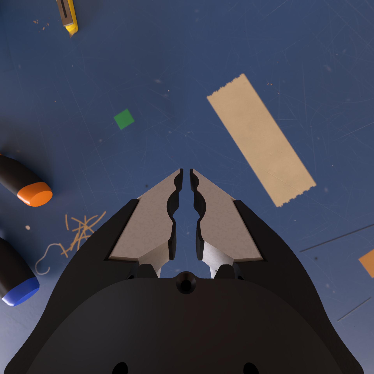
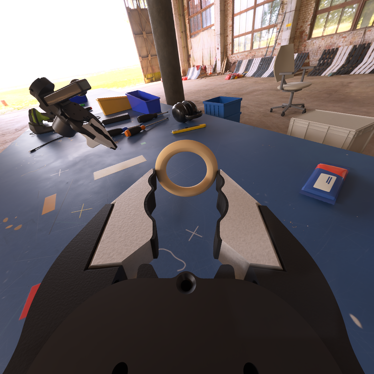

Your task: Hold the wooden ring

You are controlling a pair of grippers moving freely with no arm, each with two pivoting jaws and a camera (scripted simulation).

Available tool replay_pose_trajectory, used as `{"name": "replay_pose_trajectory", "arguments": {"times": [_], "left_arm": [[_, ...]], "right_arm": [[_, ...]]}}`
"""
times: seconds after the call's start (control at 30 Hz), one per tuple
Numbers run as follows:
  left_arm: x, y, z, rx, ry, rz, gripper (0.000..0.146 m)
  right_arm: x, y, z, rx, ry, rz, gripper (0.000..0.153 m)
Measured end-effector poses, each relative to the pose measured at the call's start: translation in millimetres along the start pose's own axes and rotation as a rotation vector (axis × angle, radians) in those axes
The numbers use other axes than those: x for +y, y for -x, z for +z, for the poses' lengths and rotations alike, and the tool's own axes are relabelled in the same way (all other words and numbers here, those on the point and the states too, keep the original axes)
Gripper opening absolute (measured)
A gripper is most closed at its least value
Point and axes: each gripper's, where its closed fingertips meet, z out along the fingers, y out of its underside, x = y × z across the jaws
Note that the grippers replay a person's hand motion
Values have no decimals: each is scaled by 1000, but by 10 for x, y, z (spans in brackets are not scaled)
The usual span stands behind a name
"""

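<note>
The wooden ring (image 2: pixel 162 162), pale tan and round, is held between the fingertips of my right gripper (image 2: pixel 186 173), above the blue table (image 2: pixel 263 212). The gripper is shut on the ring's left and right sides, and the hole faces the camera. My left gripper (image 1: pixel 186 171) is shut and empty, pointing down at the table near a strip of beige tape (image 1: pixel 261 139). It also shows in the right wrist view (image 2: pixel 113 146) at the far left, hovering above the table. The ring does not show in the left wrist view.
Screwdrivers with orange (image 1: pixel 34 193) and blue (image 1: pixel 20 290) handle ends lie left of the left gripper; a yellow utility knife (image 1: pixel 69 18) lies beyond. A blue packet (image 2: pixel 323 183) lies right. Yellow (image 2: pixel 113 104) and blue bins (image 2: pixel 143 101), black earmuffs (image 2: pixel 185 111) and a drill (image 2: pixel 37 120) stand far back.
</note>
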Motion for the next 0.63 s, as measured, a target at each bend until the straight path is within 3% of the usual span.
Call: {"name": "replay_pose_trajectory", "arguments": {"times": [0.63], "left_arm": [[79,-8,60,-19,68,24,6]], "right_arm": [[15,14,11,-3,7,-4,59]]}}
